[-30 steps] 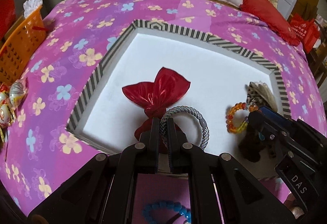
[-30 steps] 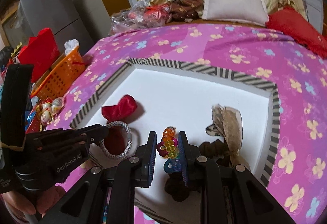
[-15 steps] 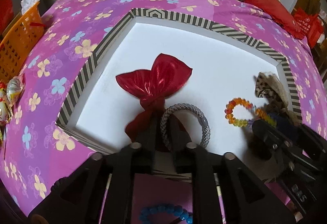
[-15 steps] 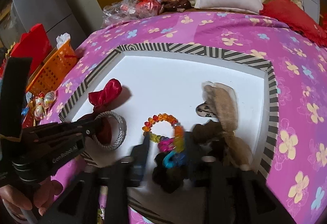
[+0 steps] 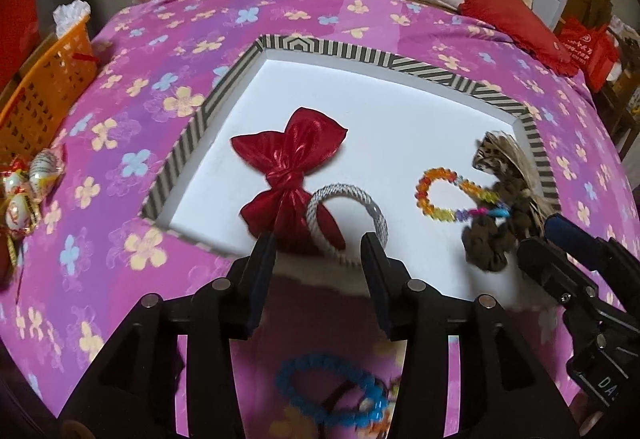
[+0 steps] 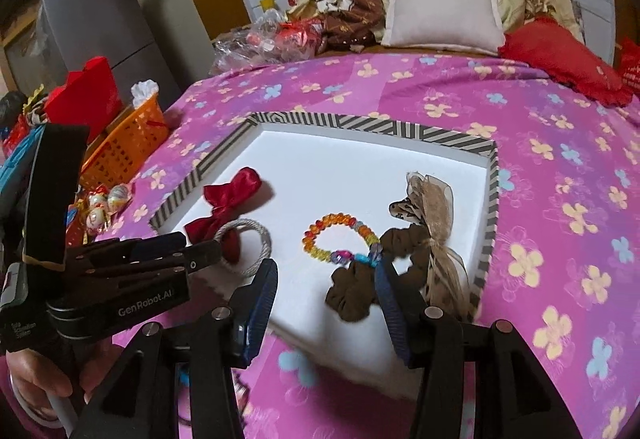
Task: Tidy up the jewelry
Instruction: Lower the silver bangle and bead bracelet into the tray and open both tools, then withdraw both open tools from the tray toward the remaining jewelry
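A white tray with a striped rim (image 5: 224,95) (image 6: 492,199) lies on the pink flowered bedspread. In it are a red bow (image 5: 294,167) (image 6: 228,205), a silver-grey rope bracelet (image 5: 348,227) (image 6: 248,251), a multicoloured bead bracelet (image 5: 444,195) (image 6: 336,243), a brown scrunchie (image 5: 488,243) (image 6: 360,287) and a tan leopard-print bow (image 5: 504,159) (image 6: 432,211). My left gripper (image 5: 318,255) is open, just short of the rope bracelet. My right gripper (image 6: 326,279) is open, near the bead bracelet. A blue bead bracelet (image 5: 332,395) lies on the bedspread under the left gripper.
An orange basket (image 5: 44,79) (image 6: 124,143) stands at the left bed edge, with foil-wrapped eggs (image 5: 28,183) beside it. A white pillow (image 6: 440,11), a red cushion (image 6: 560,59) and piled bags sit at the far side.
Both grippers have opened and pulled back toward the near edge. The left let go of the rope bracelet, the right let go of the bead bracelet, which now lies in the tray.
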{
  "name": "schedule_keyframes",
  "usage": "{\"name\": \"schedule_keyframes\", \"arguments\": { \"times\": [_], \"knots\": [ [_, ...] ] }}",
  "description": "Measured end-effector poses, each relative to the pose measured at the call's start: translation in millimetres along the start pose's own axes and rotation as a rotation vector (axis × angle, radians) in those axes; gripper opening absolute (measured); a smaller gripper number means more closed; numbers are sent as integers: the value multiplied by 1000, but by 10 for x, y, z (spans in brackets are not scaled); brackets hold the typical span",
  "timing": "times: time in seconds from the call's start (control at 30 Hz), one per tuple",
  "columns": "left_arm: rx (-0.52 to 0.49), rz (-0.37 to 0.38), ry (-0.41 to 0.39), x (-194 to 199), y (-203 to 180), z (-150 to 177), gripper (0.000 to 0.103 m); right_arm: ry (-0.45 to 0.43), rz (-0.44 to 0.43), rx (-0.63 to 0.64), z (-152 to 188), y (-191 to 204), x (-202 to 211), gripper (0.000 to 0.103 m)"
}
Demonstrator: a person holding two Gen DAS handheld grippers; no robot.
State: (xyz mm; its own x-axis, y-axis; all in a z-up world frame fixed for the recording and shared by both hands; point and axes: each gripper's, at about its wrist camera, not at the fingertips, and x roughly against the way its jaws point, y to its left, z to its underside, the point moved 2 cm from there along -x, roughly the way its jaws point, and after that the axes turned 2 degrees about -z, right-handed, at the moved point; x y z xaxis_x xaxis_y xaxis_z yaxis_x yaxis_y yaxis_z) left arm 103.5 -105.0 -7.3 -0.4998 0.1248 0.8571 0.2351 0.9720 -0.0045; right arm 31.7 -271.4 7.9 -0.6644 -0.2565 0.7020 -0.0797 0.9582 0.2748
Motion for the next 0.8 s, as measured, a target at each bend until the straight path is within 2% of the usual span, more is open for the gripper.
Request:
{"name": "schedule_keyframes", "arguments": {
  "times": [0.13, 0.37, 0.8],
  "knots": [
    [-6, -6, -28, 194, 41, 138, 49, -23, 23, 13, 119, 95, 190, 50],
    [-28, -26, -66, 481, 108, 431, 49, -25, 49, 29, 380, 212, 384, 55],
    [17, 19, -3, 612, 468, 1040, 50, 18, 50, 25, 843, 250, 508, 55]
  ]
}}
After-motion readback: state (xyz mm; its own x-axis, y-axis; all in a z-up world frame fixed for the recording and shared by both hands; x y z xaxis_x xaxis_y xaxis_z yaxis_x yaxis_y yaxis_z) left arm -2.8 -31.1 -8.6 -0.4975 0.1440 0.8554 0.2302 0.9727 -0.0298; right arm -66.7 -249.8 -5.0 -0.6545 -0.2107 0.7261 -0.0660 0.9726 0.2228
